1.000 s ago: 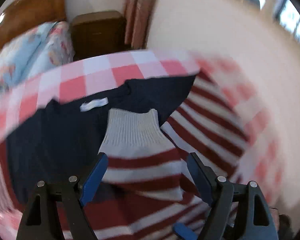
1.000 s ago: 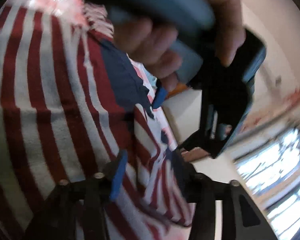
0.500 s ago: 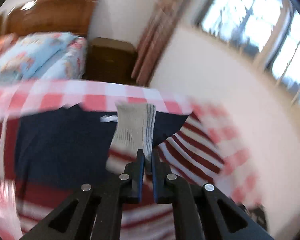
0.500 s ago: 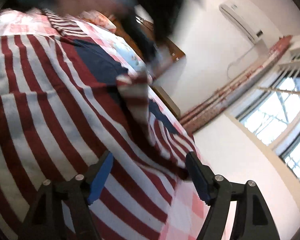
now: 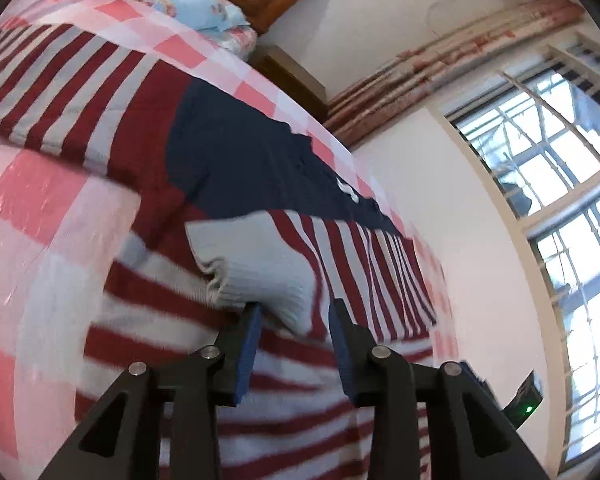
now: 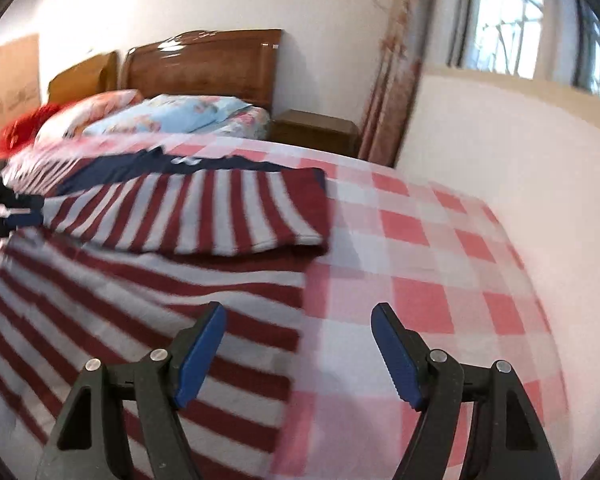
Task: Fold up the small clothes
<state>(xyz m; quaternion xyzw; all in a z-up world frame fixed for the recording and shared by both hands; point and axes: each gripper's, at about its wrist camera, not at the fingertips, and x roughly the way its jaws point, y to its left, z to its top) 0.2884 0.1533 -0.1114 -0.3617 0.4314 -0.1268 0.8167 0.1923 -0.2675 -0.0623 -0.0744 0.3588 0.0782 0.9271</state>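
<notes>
A small sweater with red and grey stripes and a navy chest panel (image 5: pixel 236 160) lies flat on a pink checked bedspread (image 6: pixel 440 248). One sleeve (image 6: pixel 220 212) is folded across the body. Its grey ribbed cuff (image 5: pixel 260 264) lies just ahead of my left gripper (image 5: pixel 294 316), whose jaws stand apart with the cuff's edge between the tips, not pinched. My right gripper (image 6: pixel 300 324) is open and empty over the sweater's right edge (image 6: pixel 296 312), near the hem.
A wooden headboard (image 6: pixel 204 64) and pillows (image 6: pixel 172 116) stand at the far end of the bed. A brown nightstand (image 6: pixel 316 130), a curtain (image 6: pixel 392 80) and a white wall with windows (image 5: pixel 560 184) lie to the right.
My left gripper was shut on the sleeve cuff, carried it across the sweater body and has opened, leaving the sleeve folded over. My right gripper has swung to the sweater's right edge.
</notes>
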